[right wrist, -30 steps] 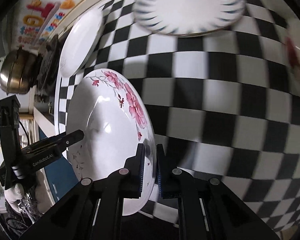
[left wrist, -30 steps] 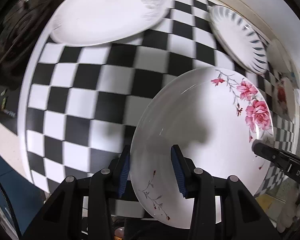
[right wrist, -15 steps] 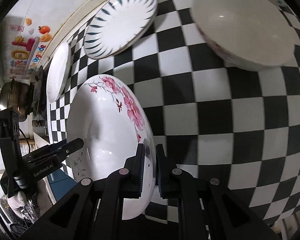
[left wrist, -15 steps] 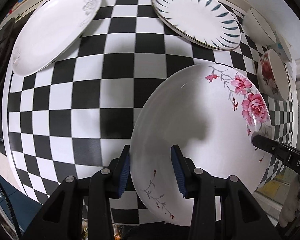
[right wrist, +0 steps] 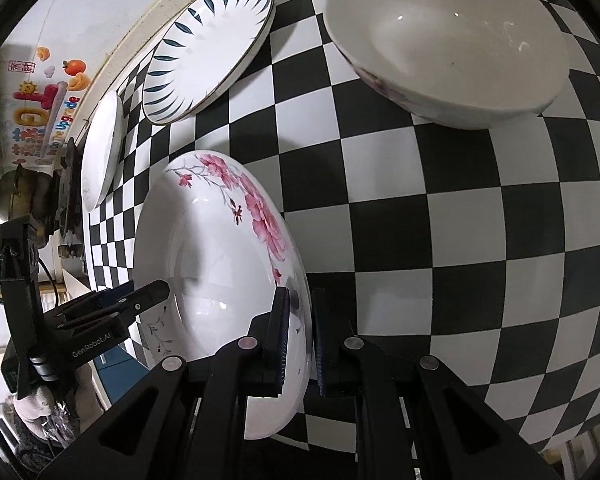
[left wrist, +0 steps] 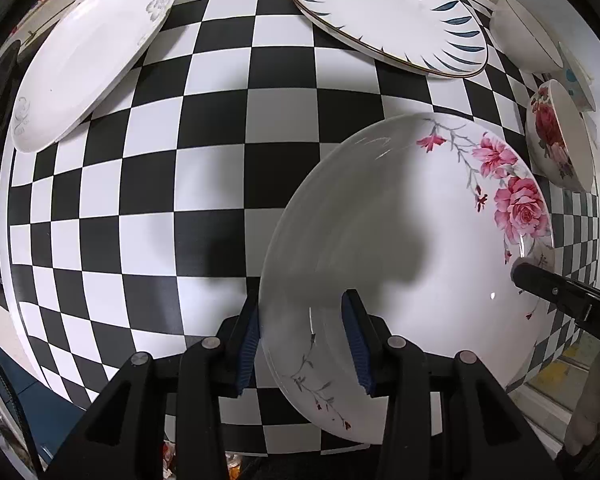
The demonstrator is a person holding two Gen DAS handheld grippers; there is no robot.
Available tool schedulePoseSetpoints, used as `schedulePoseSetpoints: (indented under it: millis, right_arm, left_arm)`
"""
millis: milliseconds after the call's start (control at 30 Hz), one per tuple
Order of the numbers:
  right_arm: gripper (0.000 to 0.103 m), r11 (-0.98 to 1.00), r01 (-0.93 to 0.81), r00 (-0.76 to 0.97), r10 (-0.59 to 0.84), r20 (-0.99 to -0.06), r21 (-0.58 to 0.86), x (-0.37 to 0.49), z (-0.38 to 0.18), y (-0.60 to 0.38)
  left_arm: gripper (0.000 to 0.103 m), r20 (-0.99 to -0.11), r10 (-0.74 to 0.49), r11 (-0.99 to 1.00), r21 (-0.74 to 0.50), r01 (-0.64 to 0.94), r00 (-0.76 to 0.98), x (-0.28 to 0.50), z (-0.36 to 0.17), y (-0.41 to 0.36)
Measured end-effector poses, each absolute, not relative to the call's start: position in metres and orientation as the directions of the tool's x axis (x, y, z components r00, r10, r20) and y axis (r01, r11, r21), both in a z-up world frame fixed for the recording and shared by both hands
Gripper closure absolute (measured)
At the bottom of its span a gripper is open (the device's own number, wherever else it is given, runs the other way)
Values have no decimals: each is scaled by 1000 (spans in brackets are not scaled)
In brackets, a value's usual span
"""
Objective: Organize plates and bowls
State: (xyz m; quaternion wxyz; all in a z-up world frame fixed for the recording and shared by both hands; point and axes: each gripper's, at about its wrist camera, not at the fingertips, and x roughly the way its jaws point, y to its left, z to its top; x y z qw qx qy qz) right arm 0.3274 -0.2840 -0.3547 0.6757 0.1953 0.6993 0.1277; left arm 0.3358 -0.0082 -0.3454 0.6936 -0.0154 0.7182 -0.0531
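Both claws carry the rose plate (left wrist: pixel 400 240) above the checkered bench (left wrist: pixel 180 200). The left claw (left wrist: pixel 304 344) straddles its near rim, part open, and the right claw (right wrist: pixel 298 336) is pinched nearly closed on the opposite rim. Over the past second the blue-leaf plate (left wrist: pixel 384 16) and the bowl (right wrist: pixel 452 36) have drawn nearer, so the plate seems headed for stacking.

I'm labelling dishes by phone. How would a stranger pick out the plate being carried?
Over the black-and-white checkered table, both grippers clamp one plate by opposite rims. It alone has pink roses; the neighbouring plates have blue leaf strokes or faint grey flowers.
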Motion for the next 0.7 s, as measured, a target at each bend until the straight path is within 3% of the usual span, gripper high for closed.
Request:
schedulePoseSetpoints:
  millis: [300, 500, 600, 700]
  right_arm:
    - [86, 895, 110, -62, 441, -896, 433, 330, -368, -280]
    - [82, 896, 160, -63, 429, -901, 415, 333, -343, -292]
    - [71, 892, 125, 28, 435, -900, 435, 343, -298, -285]
    - [40, 873, 75, 152, 468, -870, 483, 363, -255, -252]
  left_arm:
    - [66, -993, -110, 993, -112, 37, -38, 335, -337, -19]
    - [65, -987, -125, 988, -133, -80, 100, 342, -254, 59]
    - [58, -980, -94, 982, -120, -145, 173, 361, -222, 112]
    - [57, -978, -61, 976, -100, -192, 200, 392, -219, 171]
